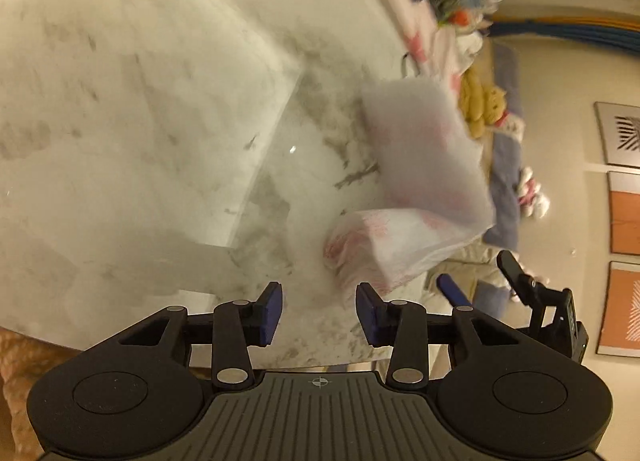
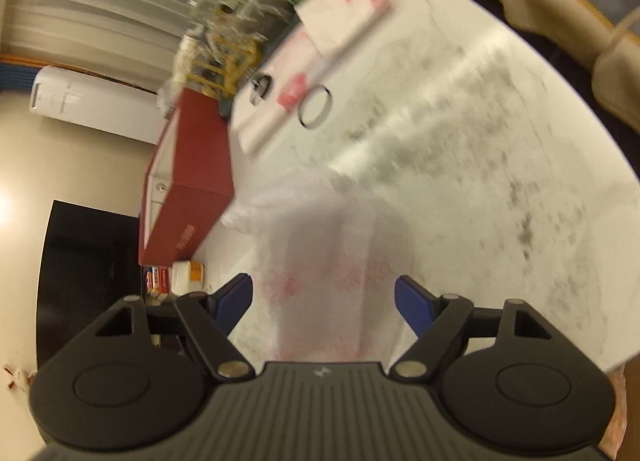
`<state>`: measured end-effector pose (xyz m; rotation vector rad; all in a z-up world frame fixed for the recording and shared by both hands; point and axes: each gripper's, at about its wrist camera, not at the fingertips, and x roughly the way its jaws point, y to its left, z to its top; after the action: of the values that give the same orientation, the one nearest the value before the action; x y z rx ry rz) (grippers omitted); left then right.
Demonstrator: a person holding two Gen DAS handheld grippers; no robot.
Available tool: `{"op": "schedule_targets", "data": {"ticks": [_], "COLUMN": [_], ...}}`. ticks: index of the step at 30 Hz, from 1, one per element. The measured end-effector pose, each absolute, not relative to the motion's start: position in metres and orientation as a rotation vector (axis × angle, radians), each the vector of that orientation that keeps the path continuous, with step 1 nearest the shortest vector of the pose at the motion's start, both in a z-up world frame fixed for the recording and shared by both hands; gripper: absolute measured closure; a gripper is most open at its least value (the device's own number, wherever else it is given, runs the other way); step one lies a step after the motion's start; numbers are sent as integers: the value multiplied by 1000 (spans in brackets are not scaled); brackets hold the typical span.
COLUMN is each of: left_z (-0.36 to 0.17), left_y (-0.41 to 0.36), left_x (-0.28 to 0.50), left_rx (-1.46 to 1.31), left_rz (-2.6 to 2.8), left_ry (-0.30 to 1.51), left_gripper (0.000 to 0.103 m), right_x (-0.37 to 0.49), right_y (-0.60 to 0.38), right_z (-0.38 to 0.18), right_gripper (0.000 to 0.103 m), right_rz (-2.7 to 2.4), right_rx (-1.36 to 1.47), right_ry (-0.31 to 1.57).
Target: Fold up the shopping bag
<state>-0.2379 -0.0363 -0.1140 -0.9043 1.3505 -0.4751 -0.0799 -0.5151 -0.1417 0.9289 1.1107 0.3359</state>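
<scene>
Your left gripper [image 1: 319, 311] hovers low over the white marble surface [image 1: 140, 121], fingers apart and empty. Your right gripper [image 2: 323, 301] likewise spreads wide. The thin white plastic shopping bag with red print [image 1: 416, 197] lies loosely folded between them; its print is too blurred to read.

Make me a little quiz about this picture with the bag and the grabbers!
1. True or false: the left gripper is clamped on the bag.
2. What colour is the box at the table edge? A) red B) green C) blue
3. Fill in: the bag is white with ____ print.

Key:
1. False; its jaws stand open with nothing between them.
2. A
3. Pink; the print is blurred, so no detail shows.
</scene>
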Motion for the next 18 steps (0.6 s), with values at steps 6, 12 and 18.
{"op": "schedule_targets", "data": {"ticks": [6,12,18], "left_z": [-78,-77,-99], "left_y": [-42,-81,-129], "left_x": [-219,-161,-123], "left_rx": [-869,-966,-856], "left_rz": [-515,-598,-581], "left_ry": [1218,1210,1267], "left_gripper": [61,36,36], "right_x": [-66,-79,-99], "right_y": [-455,-405,-366], "right_z": [-99,-104,-110], "right_gripper": [23,102,102], "right_rz": [355,394,449], "right_rx": [356,30,-207], "right_ry": [1059,1105,1134]}}
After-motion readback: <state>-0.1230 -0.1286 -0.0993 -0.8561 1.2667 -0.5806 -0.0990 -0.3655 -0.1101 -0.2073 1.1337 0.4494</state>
